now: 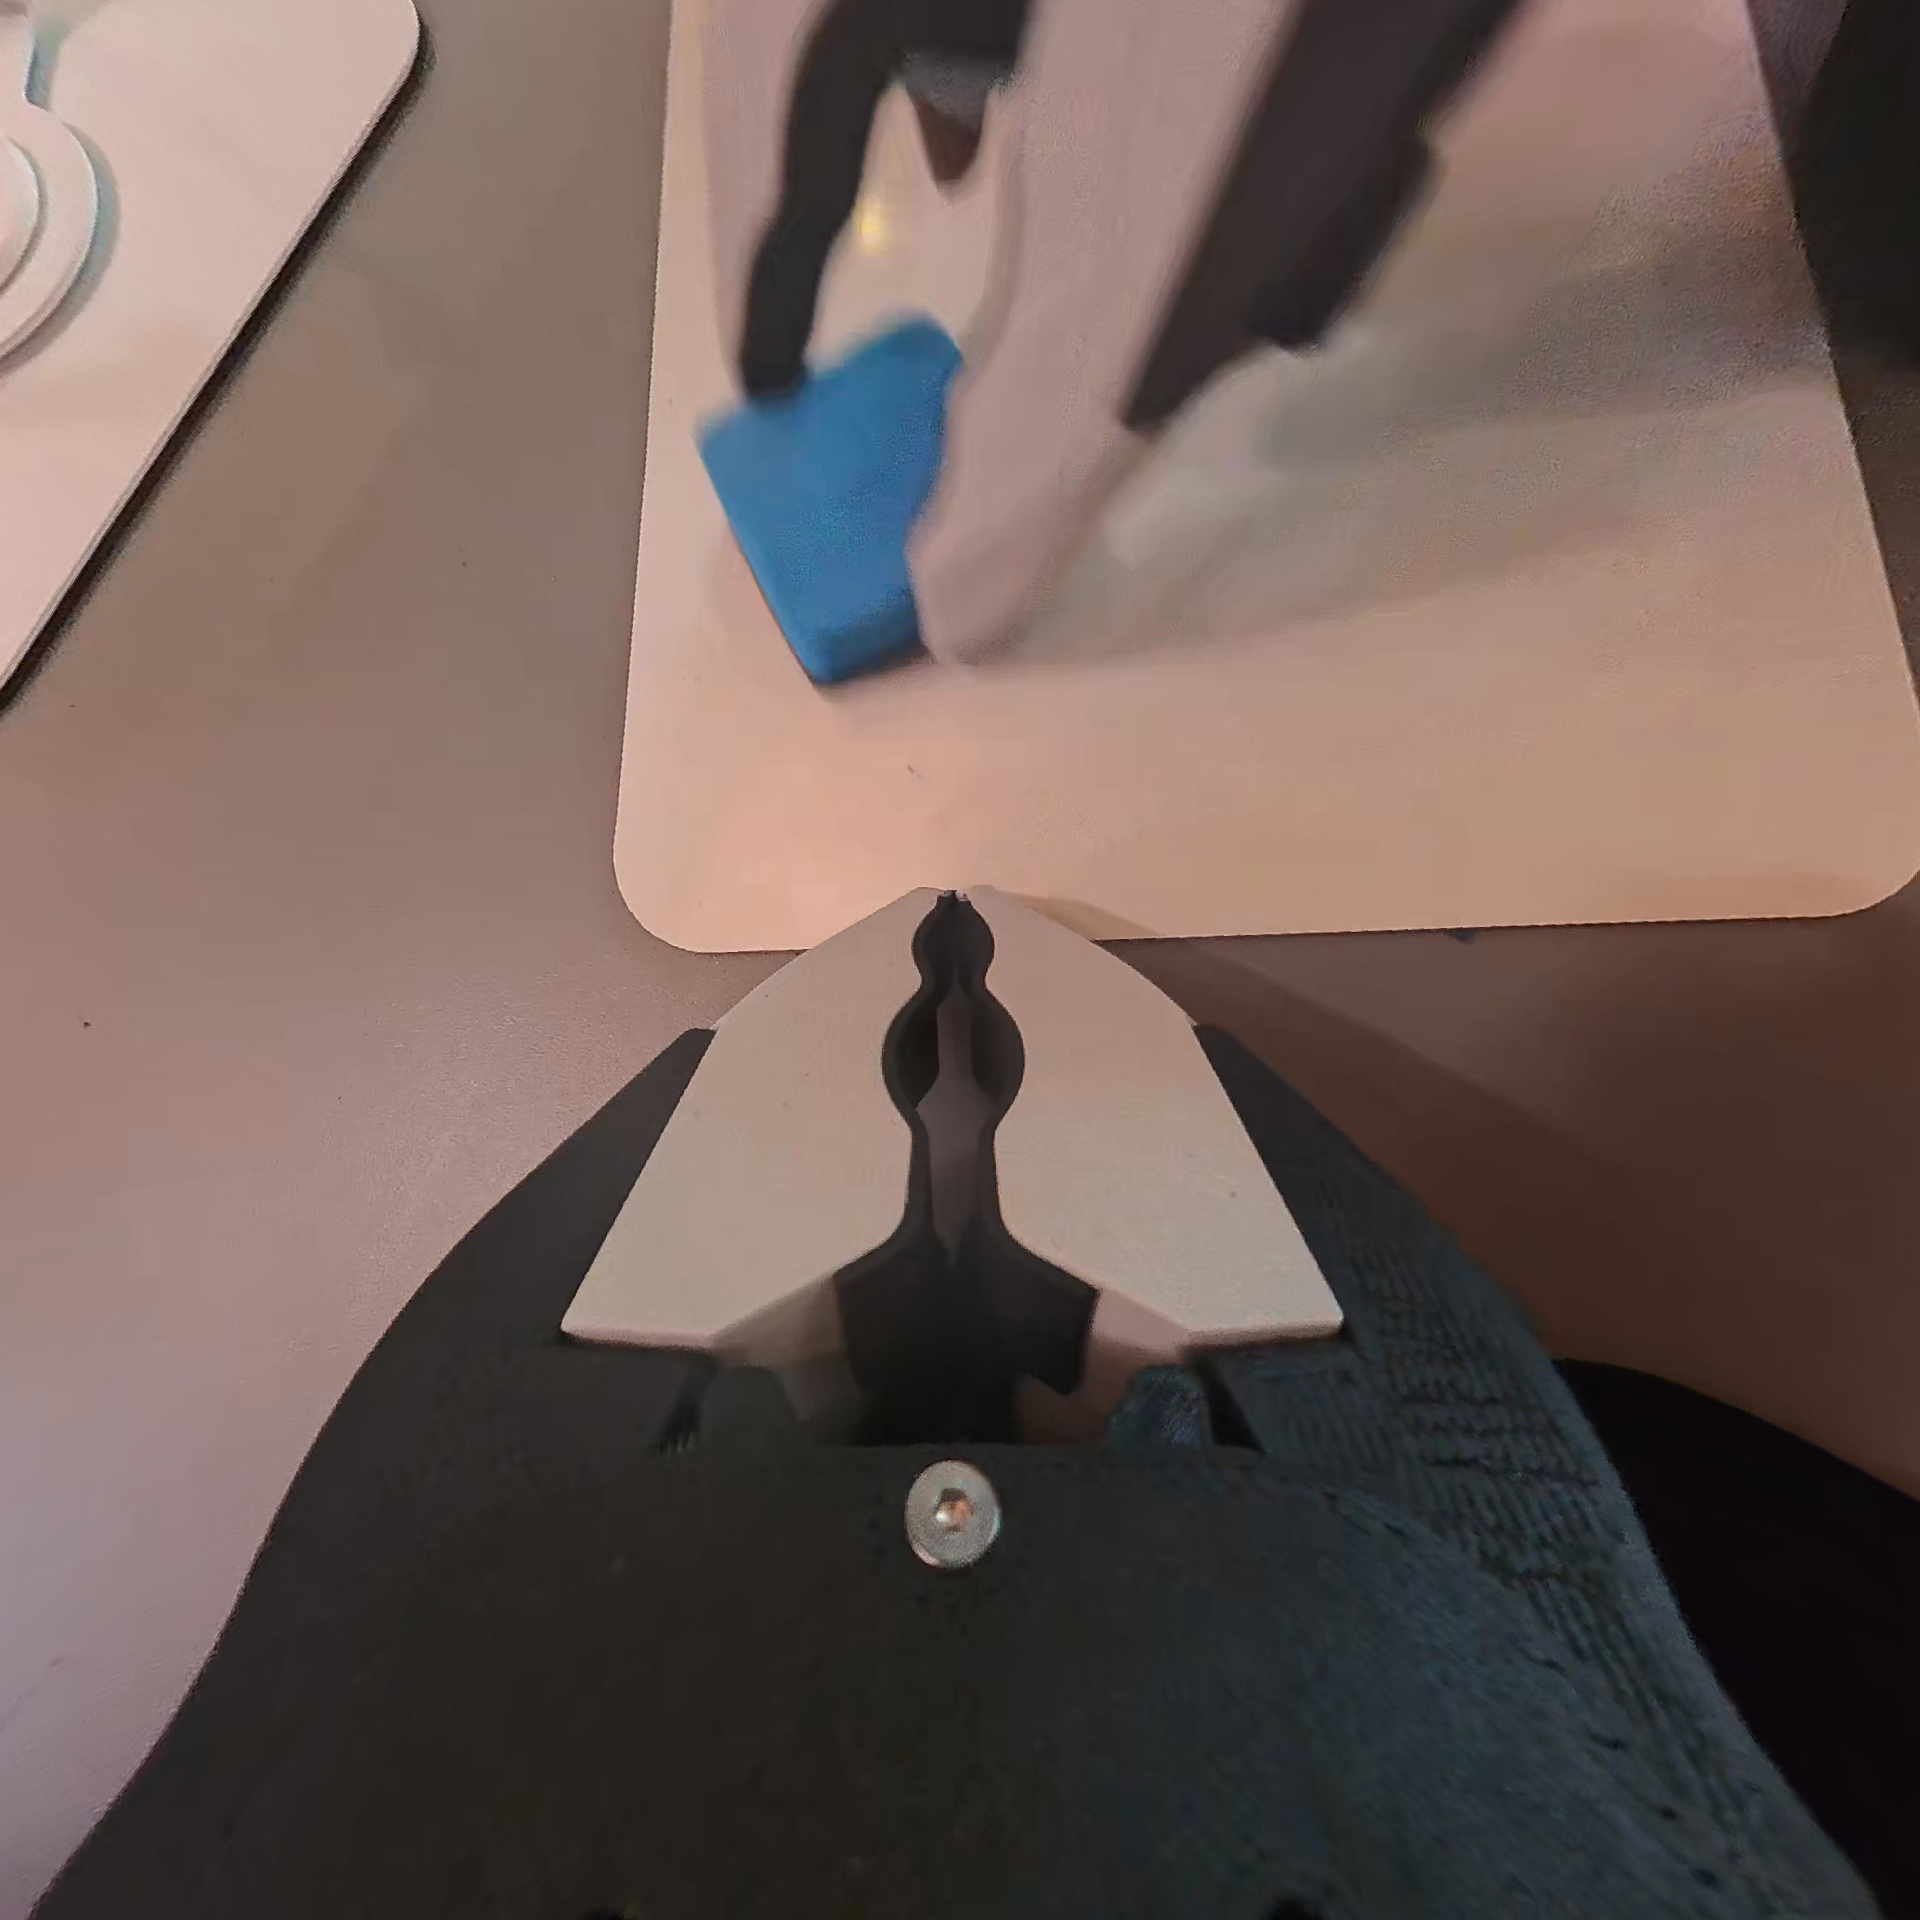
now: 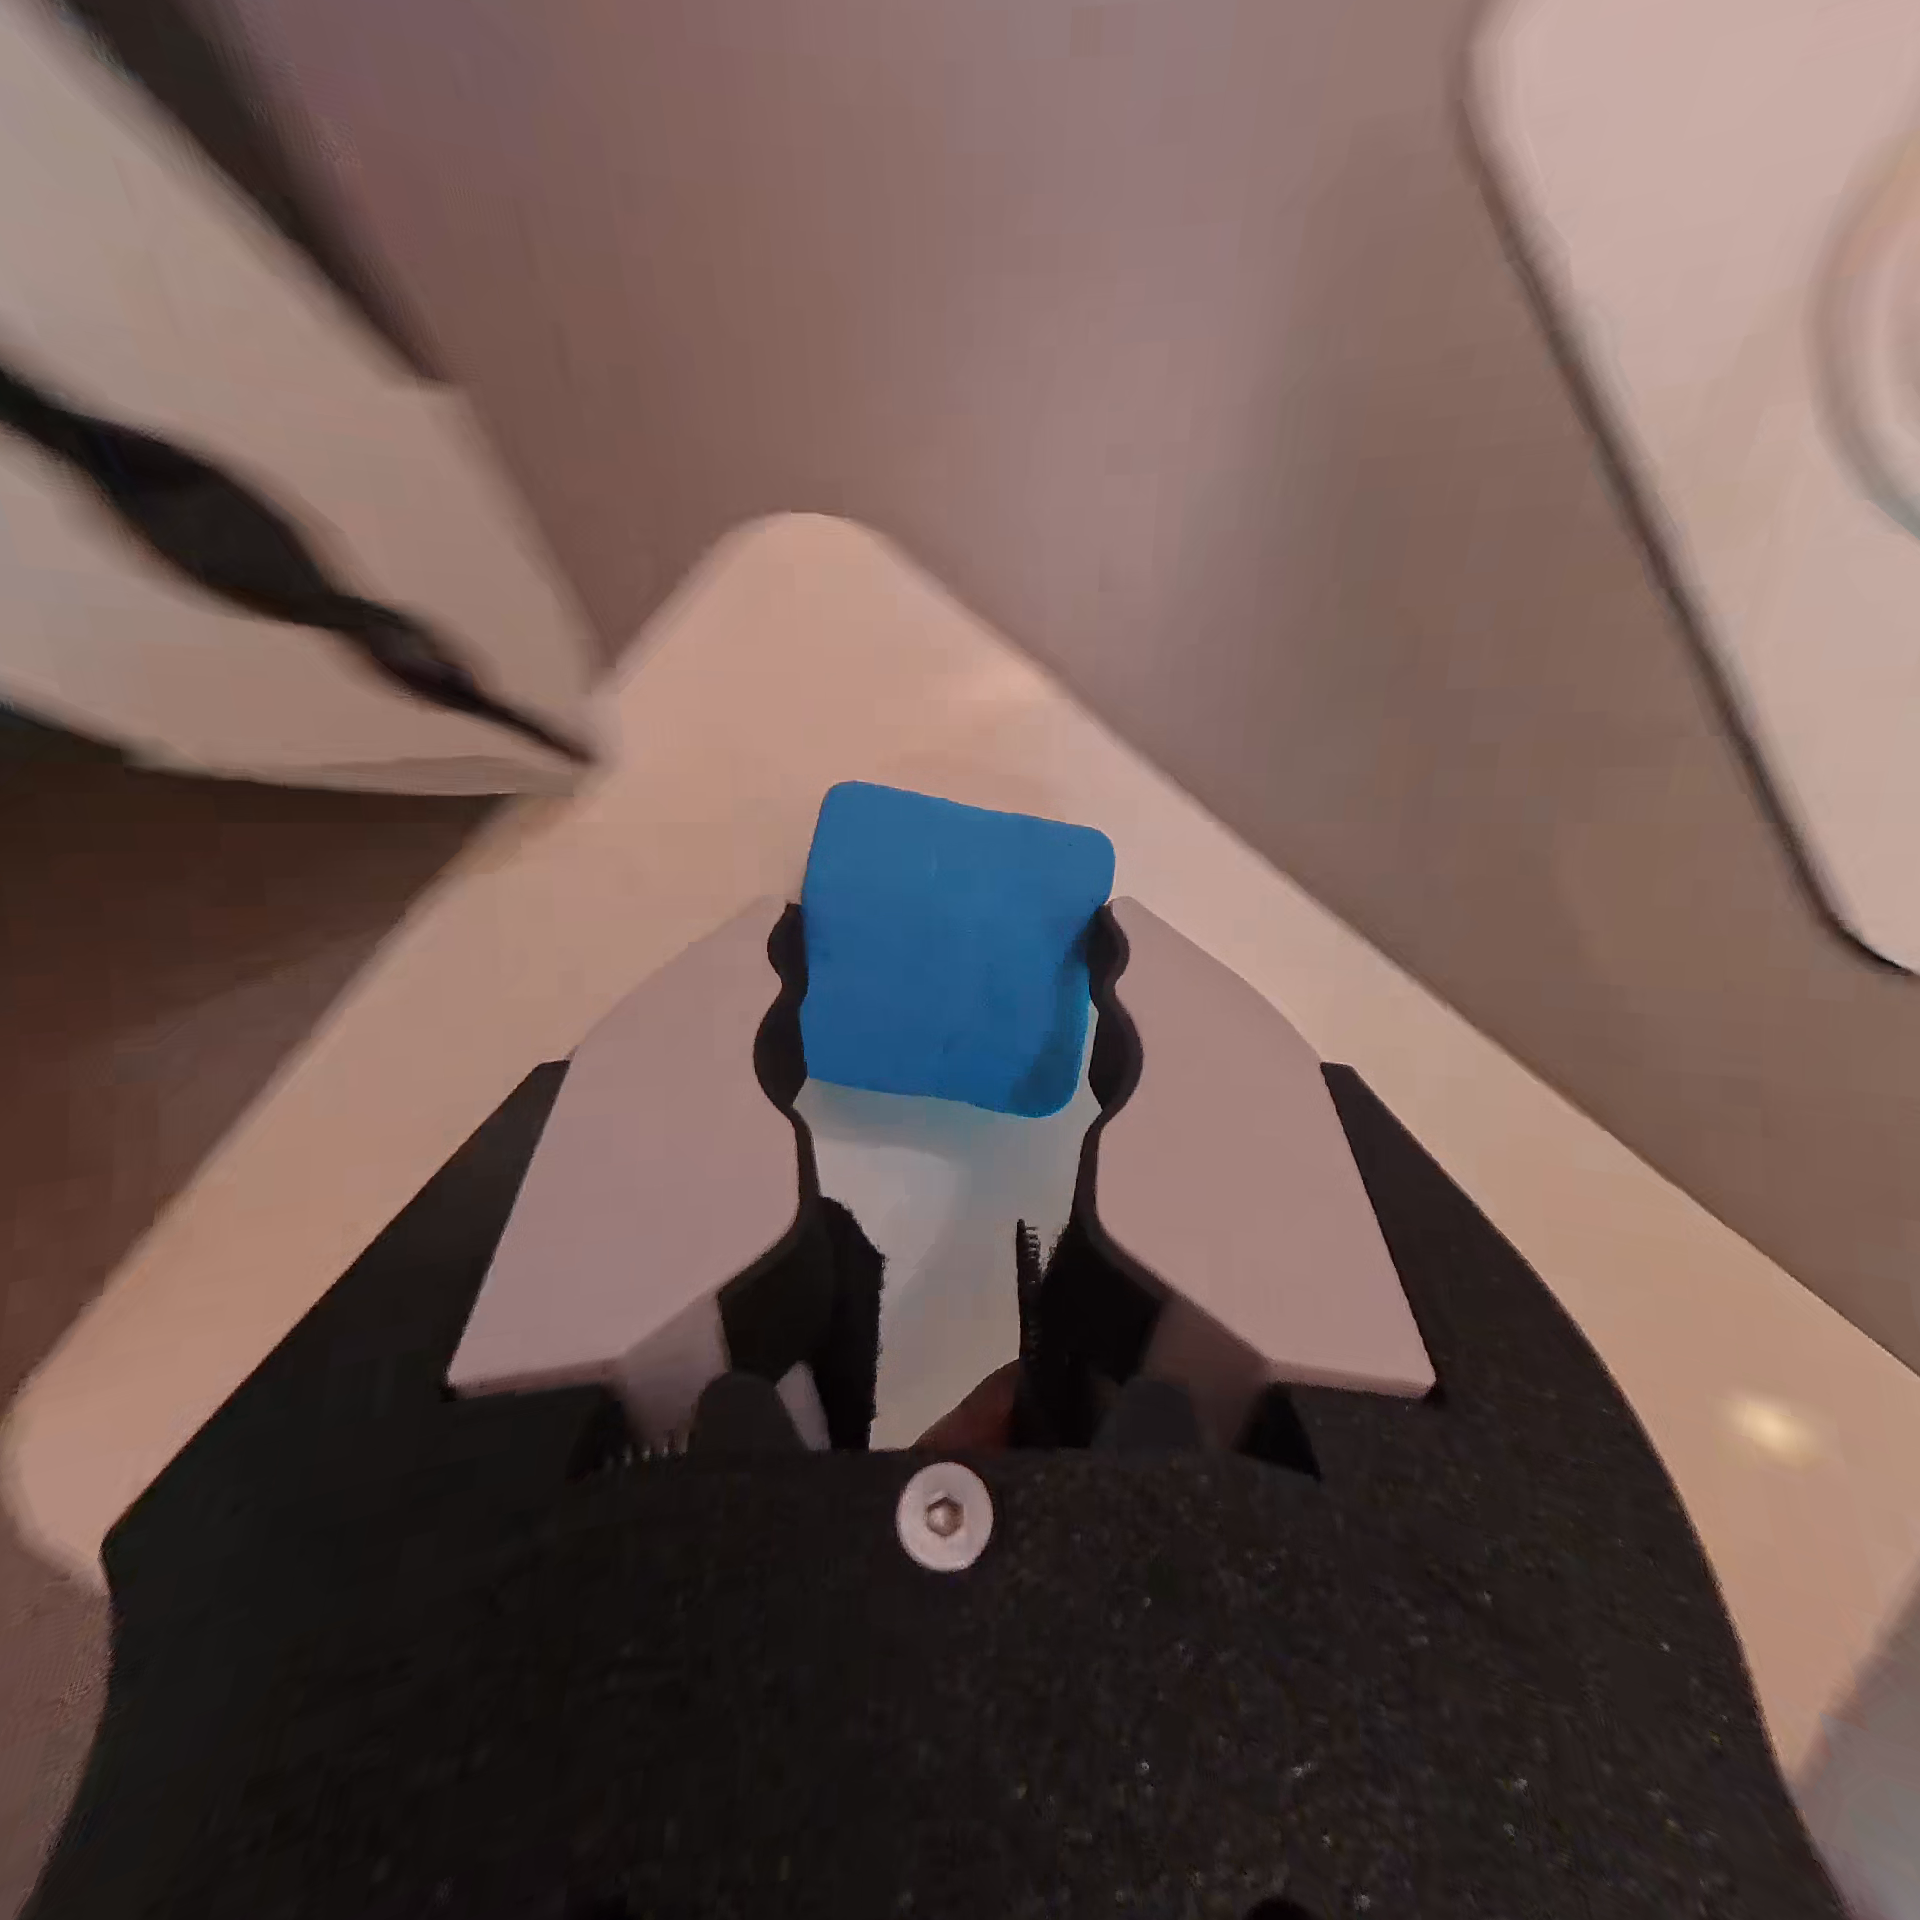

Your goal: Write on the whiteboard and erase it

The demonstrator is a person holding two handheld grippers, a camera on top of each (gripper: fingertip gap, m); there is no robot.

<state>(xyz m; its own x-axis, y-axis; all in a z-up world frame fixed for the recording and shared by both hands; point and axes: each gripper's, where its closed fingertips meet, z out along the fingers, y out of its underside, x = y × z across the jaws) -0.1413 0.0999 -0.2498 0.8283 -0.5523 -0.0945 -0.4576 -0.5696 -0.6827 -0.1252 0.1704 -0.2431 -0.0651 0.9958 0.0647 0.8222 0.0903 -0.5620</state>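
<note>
A white whiteboard (image 1: 1299, 769) with rounded corners lies flat on the brown table. My right gripper (image 2: 945, 925) is shut on a blue square eraser (image 2: 951, 951) and holds it on the board (image 2: 727, 727). In the left wrist view the right gripper (image 1: 862, 499) is blurred and the eraser (image 1: 831, 499) sits near the board's left side. My left gripper (image 1: 951, 896) is shut and empty, with its tips at the board's near edge. It also shows blurred at the left of the right wrist view (image 2: 561, 743). No writing shows on the board.
A second white board (image 1: 187, 239) lies at the far left with a round white object (image 1: 31, 229) on it. It also shows at the right of the right wrist view (image 2: 1714, 416). Brown table surface (image 1: 364, 831) lies between the two boards.
</note>
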